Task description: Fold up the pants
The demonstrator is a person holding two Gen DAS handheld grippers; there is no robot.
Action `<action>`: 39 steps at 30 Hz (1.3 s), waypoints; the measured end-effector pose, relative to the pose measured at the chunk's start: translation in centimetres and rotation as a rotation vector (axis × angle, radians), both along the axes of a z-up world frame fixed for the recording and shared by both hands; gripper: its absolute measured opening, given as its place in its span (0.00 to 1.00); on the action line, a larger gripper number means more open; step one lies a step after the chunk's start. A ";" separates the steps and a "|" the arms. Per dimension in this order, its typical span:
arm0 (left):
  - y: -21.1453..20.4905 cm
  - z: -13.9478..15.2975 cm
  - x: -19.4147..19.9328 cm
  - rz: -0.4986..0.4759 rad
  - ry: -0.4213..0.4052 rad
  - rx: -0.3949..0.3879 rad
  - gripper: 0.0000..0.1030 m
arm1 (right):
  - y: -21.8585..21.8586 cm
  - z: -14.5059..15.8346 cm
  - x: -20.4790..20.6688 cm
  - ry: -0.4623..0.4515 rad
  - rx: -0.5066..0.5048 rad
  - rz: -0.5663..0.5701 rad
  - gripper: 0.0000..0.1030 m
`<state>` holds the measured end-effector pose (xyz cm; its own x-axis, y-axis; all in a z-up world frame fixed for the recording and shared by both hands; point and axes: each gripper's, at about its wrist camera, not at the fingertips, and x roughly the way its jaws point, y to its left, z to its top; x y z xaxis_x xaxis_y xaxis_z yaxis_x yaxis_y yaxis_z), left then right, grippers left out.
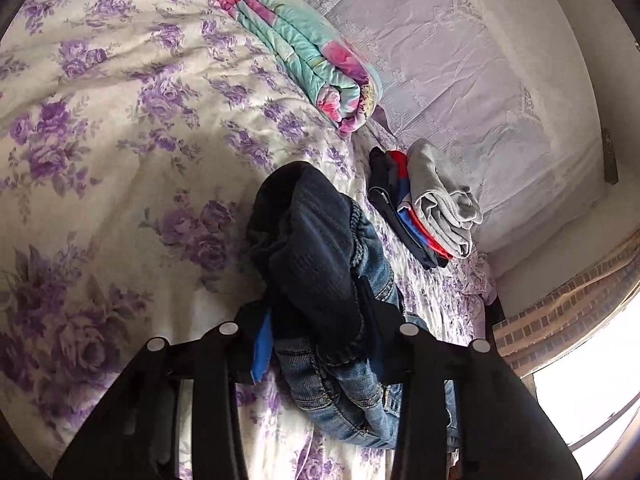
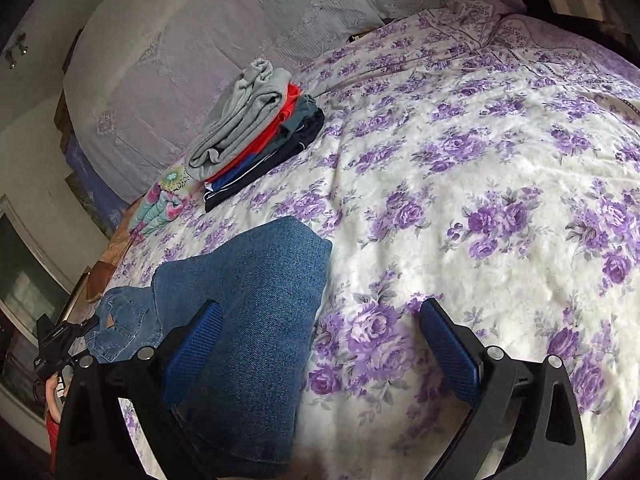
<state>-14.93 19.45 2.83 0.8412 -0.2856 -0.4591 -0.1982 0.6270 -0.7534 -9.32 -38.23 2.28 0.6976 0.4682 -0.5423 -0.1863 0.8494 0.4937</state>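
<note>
Blue denim pants with a dark lining (image 1: pixel 320 264) lie bunched on the floral bedspread (image 1: pixel 120 140). My left gripper (image 1: pixel 316 320) is shut on the pants at the waistband end, with fabric bulging between the jaws. In the right wrist view the pants (image 2: pixel 248 320) lie partly folded on the bedspread (image 2: pixel 480 200), leg end toward the camera. My right gripper (image 2: pixel 320 340) is open just above the bed; its left blue pad (image 2: pixel 192 344) is over the denim and the right pad is over bare sheet. The left gripper (image 2: pixel 56 344) shows at the far left.
A stack of folded clothes, grey on top (image 1: pixel 436 200) (image 2: pixel 256 124), sits near the lilac headboard cover (image 2: pixel 200 40). A rolled teal and pink quilt (image 1: pixel 308 48) (image 2: pixel 160 204) lies beside it. A bright window (image 1: pixel 592 400) is at the right.
</note>
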 end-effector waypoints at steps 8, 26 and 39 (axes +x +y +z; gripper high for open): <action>-6.6 8.3 -0.2 -0.063 -0.164 0.268 0.28 | -0.7 -0.1 -0.2 -0.014 0.048 0.000 0.96; -37.4 7.0 2.0 -0.870 -0.296 0.625 0.56 | -6.0 -0.6 -1.8 -0.131 0.314 -0.112 0.96; -30.7 3.6 6.6 -0.573 -0.040 0.831 0.95 | -2.5 4.7 -4.1 -0.305 0.011 -0.122 0.96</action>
<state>-8.28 -11.26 6.40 0.6967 -0.2541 -0.6709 0.3136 0.9490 -0.0338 -13.45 -40.70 6.95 0.8787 0.3754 -0.2948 -0.2240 0.8697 0.4399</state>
